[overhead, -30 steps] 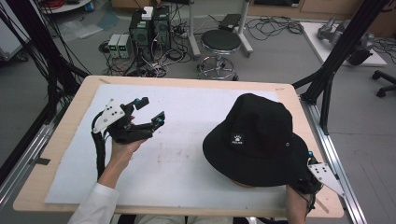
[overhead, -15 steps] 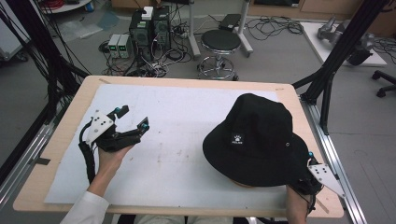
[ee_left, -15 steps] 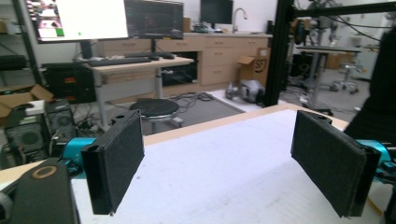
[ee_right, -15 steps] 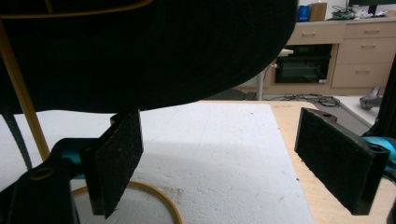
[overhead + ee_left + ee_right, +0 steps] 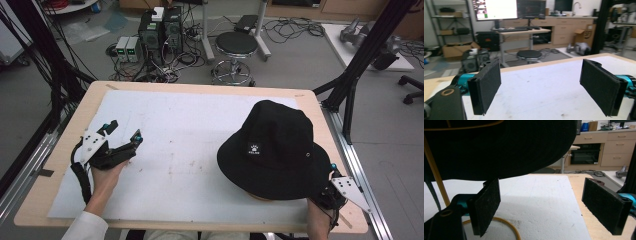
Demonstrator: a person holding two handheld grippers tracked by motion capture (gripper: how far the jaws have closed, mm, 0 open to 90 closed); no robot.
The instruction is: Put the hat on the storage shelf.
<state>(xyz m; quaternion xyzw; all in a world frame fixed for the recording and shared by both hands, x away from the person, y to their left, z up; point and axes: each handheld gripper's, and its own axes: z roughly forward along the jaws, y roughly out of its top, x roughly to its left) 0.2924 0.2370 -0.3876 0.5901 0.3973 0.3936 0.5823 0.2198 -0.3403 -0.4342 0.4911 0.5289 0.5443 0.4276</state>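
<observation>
At the near right corner of the desk point(image 5: 60, 150), the right gripper point(image 5: 334, 186) sits low at the edge, just beside the near rim of the black bucket hat point(image 5: 272, 147). In the right gripper view its two fingers point(image 5: 607, 205) are spread wide with nothing between them; the underside of the hat's brim hangs over the left finger, and a thin yellow wire stand point(image 5: 506, 225) shows beneath the hat, with a curved base on the white sheet and an upright at the left. Whether the left finger touches the brim cannot be told.

At the near left, a hand in a white sleeve holds the left gripper point(image 5: 120, 134) over the white sheet point(image 5: 175, 130) that covers most of the desk. Its fingers point(image 5: 486, 86) are also spread wide, empty, and point toward the far right. It is well apart from the hat.

The hat stands on the right half of the desk, crown up, a small white logo patch facing the near side, its brim reaching to the near edge of the sheet.

Beyond the desk's far edge, a round black stool point(image 5: 236, 46) stands on the grey floor, with computer boxes point(image 5: 160, 30) and tangled cables to its left. A black frame post point(image 5: 367, 50) slants up at the far right.
</observation>
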